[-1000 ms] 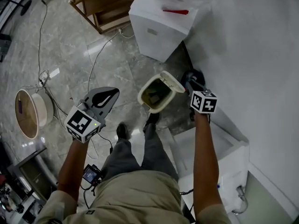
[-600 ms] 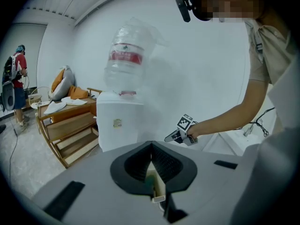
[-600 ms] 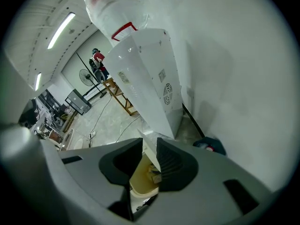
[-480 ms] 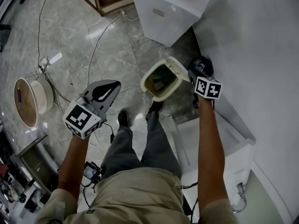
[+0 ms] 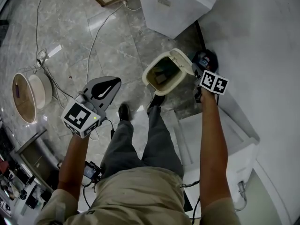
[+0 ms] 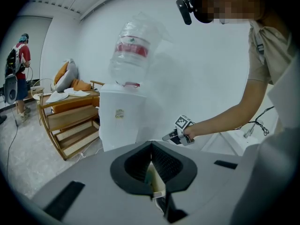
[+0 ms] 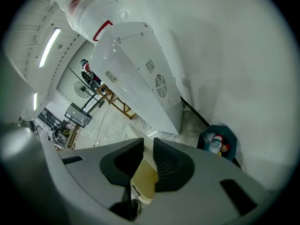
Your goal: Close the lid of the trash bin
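The open cream plastic trash bin (image 5: 161, 76) is found on the stone floor (image 5: 93, 41), before the white box-shaped water dispenser (image 5: 176, 3) and left of the pale wall (image 5: 262, 41). Its hinged lid (image 5: 182, 61) is raised at the bin's right side, between the jaws of the right gripper (image 5: 196, 71). The left gripper (image 5: 108, 84) is held left of the bin, well apart. A round shallow tub (image 5: 28, 97) is noted farther left.

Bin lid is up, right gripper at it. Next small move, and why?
Probably swing the right gripper toward the person's left and down, tipping the lid over the trash bin. The lid stands open on the bin's right side, its edge seems caught in the narrow gap between the right jaws, and the left gripper, shut, hangs well away.
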`<control>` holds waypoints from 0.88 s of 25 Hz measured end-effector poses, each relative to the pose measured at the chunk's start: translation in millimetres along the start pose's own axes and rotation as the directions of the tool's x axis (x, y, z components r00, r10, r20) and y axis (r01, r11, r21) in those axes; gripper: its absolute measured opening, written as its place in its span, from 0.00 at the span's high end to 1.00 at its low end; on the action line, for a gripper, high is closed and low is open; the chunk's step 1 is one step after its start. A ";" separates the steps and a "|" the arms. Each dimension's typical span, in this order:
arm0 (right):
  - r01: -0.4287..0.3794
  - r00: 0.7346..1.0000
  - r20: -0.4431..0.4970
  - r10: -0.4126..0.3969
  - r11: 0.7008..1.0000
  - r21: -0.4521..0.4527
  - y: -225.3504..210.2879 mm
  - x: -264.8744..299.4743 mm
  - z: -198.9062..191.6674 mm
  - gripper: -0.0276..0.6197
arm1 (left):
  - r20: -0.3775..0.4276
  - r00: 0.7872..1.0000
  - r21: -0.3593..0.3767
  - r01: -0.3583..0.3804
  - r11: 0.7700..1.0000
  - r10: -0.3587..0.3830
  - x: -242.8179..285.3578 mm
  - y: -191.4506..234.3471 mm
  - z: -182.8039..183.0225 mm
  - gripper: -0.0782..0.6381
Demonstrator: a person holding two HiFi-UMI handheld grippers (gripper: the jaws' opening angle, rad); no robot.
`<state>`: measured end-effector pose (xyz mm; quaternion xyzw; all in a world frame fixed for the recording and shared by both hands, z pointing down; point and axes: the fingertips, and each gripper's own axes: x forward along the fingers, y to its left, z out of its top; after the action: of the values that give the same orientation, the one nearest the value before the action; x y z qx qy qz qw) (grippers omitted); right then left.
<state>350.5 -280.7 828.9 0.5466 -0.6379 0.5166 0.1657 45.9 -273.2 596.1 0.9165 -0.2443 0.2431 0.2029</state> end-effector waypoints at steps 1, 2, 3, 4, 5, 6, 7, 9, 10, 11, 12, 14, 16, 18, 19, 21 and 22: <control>-0.002 1.000 -0.005 0.002 1.000 -0.004 1.7 0.5 -0.5 0.86 | -0.001 1.000 -0.003 -0.001 1.000 0.001 0.1 1.3 -1.5 0.87; -0.004 1.000 -0.010 0.004 1.000 -0.008 3.1 0.8 -1.5 0.86 | -0.002 1.000 -0.007 -0.002 1.000 0.002 0.2 2.3 -2.5 0.87; -0.005 1.000 -0.016 0.005 1.000 -0.011 4.2 0.7 -2.8 0.86 | -0.002 1.000 -0.011 -0.002 1.000 0.002 0.2 3.1 -3.6 0.87; -0.006 1.000 -0.021 0.006 1.000 -0.013 5.2 0.4 -4.3 0.86 | -0.002 1.000 -0.013 -0.001 1.000 0.001 0.1 3.9 -4.9 0.87; -0.009 1.000 -0.027 0.008 1.000 -0.014 6.4 0.2 -6.1 0.86 | -0.003 1.000 -0.016 0.000 1.000 0.000 0.0 4.9 -5.5 0.87; -0.012 0.999 -0.033 0.012 1.000 -0.016 8.3 0.2 -8.0 0.86 | -0.004 1.000 -0.021 -0.002 1.000 0.002 -0.1 6.2 -5.1 0.87; -0.016 0.999 -0.040 0.016 1.000 -0.019 10.7 0.4 -10.1 0.86 | -0.006 1.000 -0.024 -0.004 1.000 0.004 -0.2 7.8 -4.6 0.87; -0.025 0.998 -0.057 0.024 0.999 -0.026 16.2 0.8 -16.0 0.86 | -0.003 1.000 -0.022 -0.005 1.000 0.004 -0.5 10.8 -5.2 0.87; -0.030 0.998 -0.065 0.028 0.999 -0.030 19.0 0.9 -19.7 0.86 | -0.001 1.000 -0.020 -0.003 1.000 0.003 -0.6 11.7 -5.9 0.87; -0.036 0.997 -0.072 0.033 0.999 -0.033 21.7 1.0 -23.8 0.86 | 0.001 1.000 -0.019 0.001 1.000 -0.001 -0.8 12.3 -7.0 0.87; -0.041 0.996 -0.080 0.038 0.999 -0.036 24.7 1.2 -28.3 0.87 | 0.002 1.000 -0.019 0.004 1.000 -0.004 -1.0 12.7 -8.1 0.87; -0.054 0.994 -0.098 0.050 0.998 -0.040 31.8 2.4 -38.8 0.87 | 0.000 1.000 -0.024 0.006 1.000 -0.006 -2.1 13.9 -9.7 0.87; -0.067 0.991 -0.122 0.061 0.997 -0.046 39.3 4.4 -52.1 0.86 | 0.000 1.000 -0.027 0.007 1.000 -0.007 -4.0 14.9 -11.8 0.87; -0.081 0.986 -0.153 0.073 0.995 -0.052 45.1 7.7 -69.2 0.86 | 0.001 1.000 -0.028 0.007 1.000 -0.007 -7.1 15.3 -14.3 0.87; -0.091 0.982 -0.170 0.081 0.995 -0.051 48.8 9.7 -77.9 0.86 | 0.001 1.000 -0.030 0.006 1.000 -0.006 -9.0 15.8 -15.6 0.87; -0.110 0.975 -0.202 0.097 0.993 -0.052 58.2 14.2 -93.0 0.86 | 0.000 1.000 -0.031 0.004 1.000 -0.004 -12.8 18.5 -19.8 0.87; -0.117 0.970 -0.219 0.101 0.991 -0.059 62.2 16.5 -100.3 0.86 | -0.002 1.000 -0.033 0.003 0.999 -0.003 -14.7 20.1 -21.9 0.87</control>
<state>255.3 -213.2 853.3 0.4449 -0.6634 0.5580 0.2249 16.2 -273.3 610.7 0.9132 -0.2468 0.2395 0.2185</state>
